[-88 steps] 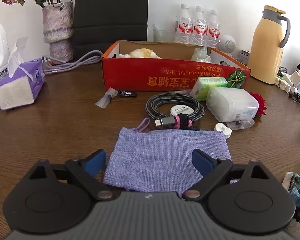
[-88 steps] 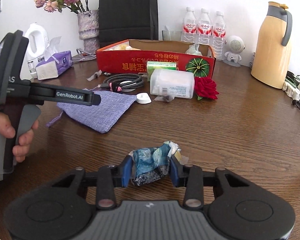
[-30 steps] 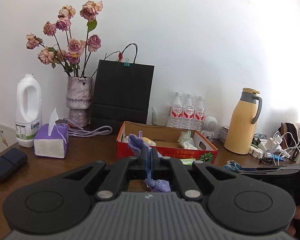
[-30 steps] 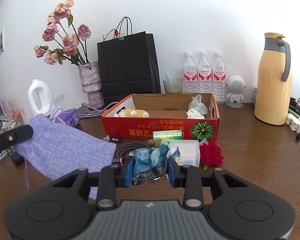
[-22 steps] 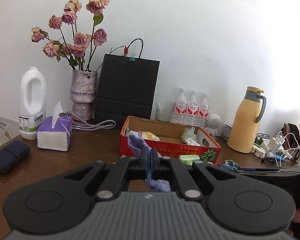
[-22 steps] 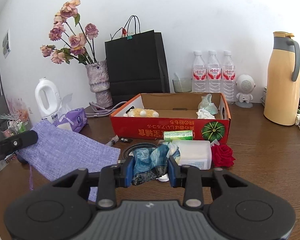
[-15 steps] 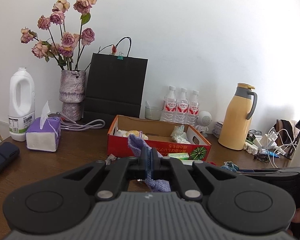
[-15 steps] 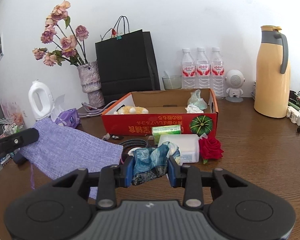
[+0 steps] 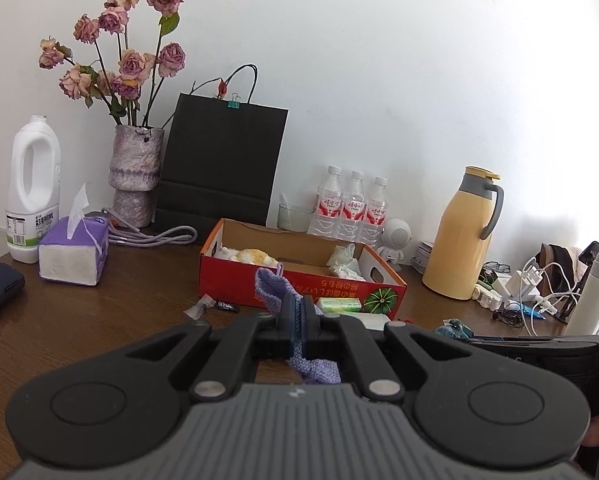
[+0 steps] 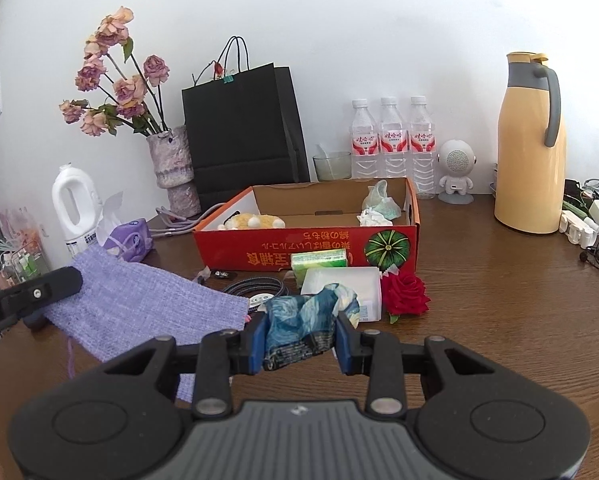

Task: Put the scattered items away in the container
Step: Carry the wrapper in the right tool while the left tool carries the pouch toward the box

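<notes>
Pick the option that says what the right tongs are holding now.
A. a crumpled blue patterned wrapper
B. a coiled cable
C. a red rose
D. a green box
A: in the right wrist view the right tongs are clamped on the crumpled blue patterned wrapper, while the red rose, green box and coiled cable lie on the table beyond.

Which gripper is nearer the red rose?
Right. The right gripper, shut on a blue wrapper, is just beside the rose; the left gripper, holding the purple pouch, is farther off.
</notes>
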The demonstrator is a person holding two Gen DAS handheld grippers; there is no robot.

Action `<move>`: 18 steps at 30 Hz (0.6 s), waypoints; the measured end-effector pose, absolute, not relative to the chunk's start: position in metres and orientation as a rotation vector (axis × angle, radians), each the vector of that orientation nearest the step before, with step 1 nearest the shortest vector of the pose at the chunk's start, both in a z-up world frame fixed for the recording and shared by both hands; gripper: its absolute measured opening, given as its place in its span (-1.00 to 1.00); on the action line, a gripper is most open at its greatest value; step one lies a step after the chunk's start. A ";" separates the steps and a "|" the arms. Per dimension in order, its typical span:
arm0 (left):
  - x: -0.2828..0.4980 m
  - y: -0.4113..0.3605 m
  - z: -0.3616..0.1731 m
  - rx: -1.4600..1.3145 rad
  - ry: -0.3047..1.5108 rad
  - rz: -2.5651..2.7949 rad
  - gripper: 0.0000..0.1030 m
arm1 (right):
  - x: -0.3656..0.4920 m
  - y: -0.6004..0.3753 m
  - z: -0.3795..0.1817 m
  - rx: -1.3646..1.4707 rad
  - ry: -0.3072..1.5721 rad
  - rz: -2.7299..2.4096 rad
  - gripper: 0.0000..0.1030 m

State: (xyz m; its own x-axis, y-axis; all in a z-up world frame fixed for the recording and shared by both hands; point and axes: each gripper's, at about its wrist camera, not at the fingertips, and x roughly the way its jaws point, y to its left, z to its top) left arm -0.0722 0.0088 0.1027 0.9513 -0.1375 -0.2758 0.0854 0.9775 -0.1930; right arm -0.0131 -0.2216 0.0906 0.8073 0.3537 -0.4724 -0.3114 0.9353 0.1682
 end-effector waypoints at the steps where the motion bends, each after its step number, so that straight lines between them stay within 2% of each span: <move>1: -0.073 0.009 0.102 -0.180 0.292 -0.117 -0.94 | -0.013 -0.222 0.091 0.088 0.521 0.352 -0.35; 18: -0.078 0.017 0.101 -0.198 0.283 -0.119 -0.94 | -0.018 -0.210 0.093 0.065 0.527 0.348 -0.35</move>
